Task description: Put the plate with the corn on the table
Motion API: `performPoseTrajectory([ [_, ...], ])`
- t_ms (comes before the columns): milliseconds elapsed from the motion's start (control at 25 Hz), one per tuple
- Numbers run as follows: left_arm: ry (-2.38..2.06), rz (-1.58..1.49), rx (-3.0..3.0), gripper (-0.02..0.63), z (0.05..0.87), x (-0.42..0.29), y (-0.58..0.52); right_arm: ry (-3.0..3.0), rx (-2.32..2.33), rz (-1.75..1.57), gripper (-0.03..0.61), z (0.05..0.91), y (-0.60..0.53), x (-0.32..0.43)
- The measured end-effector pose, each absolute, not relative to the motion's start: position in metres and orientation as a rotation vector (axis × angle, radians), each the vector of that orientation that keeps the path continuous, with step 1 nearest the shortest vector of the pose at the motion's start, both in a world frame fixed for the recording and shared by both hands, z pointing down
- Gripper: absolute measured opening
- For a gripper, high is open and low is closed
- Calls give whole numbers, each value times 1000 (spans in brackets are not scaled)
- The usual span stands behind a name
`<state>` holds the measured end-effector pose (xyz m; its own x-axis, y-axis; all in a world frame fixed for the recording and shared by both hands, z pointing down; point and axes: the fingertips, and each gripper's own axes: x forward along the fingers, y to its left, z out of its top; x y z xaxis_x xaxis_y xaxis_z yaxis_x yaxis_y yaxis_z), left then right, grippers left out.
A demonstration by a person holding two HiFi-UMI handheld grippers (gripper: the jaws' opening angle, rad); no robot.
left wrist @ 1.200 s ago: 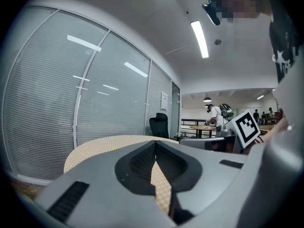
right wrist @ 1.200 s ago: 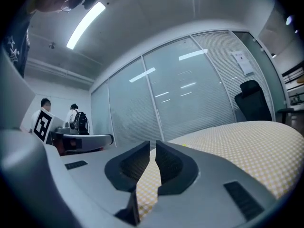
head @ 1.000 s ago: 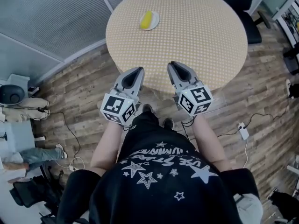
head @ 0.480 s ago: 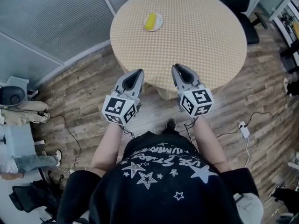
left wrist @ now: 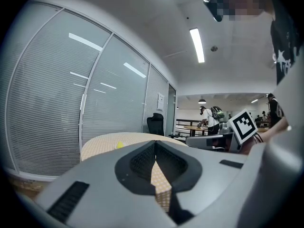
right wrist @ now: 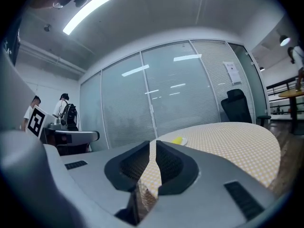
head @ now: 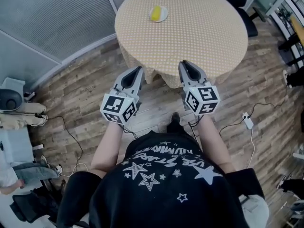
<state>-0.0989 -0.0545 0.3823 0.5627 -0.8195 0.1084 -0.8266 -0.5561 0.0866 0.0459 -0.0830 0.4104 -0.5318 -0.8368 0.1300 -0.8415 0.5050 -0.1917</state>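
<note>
A small white plate with a yellow corn cob [head: 158, 13] stands on the far left part of the round table [head: 199, 27], which has a beige checked cloth. Both grippers hang side by side in front of the table's near edge, over the wooden floor and well short of the plate. My left gripper [head: 136, 71] is shut with nothing in it, and so is my right gripper [head: 185, 64]. The left gripper view shows the corn [left wrist: 119, 145] as a small yellow spot beyond the shut jaws. In the right gripper view the corn [right wrist: 177, 140] lies on the cloth ahead.
A glass partition with blinds [head: 57, 18] runs along the left. A black office chair [head: 248, 20] stands behind the table at the right. Cables and a white power strip [head: 247, 121] lie on the floor. A person's legs [head: 23, 172] show at the lower left.
The table and plate have drifted up and away in the head view. Both grippers have come back from over the table's edge to just in front of it, still shut and empty.
</note>
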Motion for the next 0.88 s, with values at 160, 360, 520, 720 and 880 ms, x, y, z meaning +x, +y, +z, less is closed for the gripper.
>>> performPoseTrajectory([
  [160, -1401, 61, 2665, 5, 379, -110, -30, -2659, 1543, 313, 54, 408, -52, 40],
  [360, -1383, 43, 2676, 5, 377, -125, 6, -2618, 1570, 302, 54, 410, -17, 34],
  [520, -1379, 28, 2675, 4, 377, -143, 33, -2583, 1587, 290, 54, 414, 13, 28],
  [720, -1371, 25, 2678, 4, 378, -158, 63, -2564, 1599, 277, 54, 414, 46, 16],
  [880, -1356, 20, 2690, 5, 376, -162, 86, -2558, 1605, 273, 54, 413, 69, 9],
])
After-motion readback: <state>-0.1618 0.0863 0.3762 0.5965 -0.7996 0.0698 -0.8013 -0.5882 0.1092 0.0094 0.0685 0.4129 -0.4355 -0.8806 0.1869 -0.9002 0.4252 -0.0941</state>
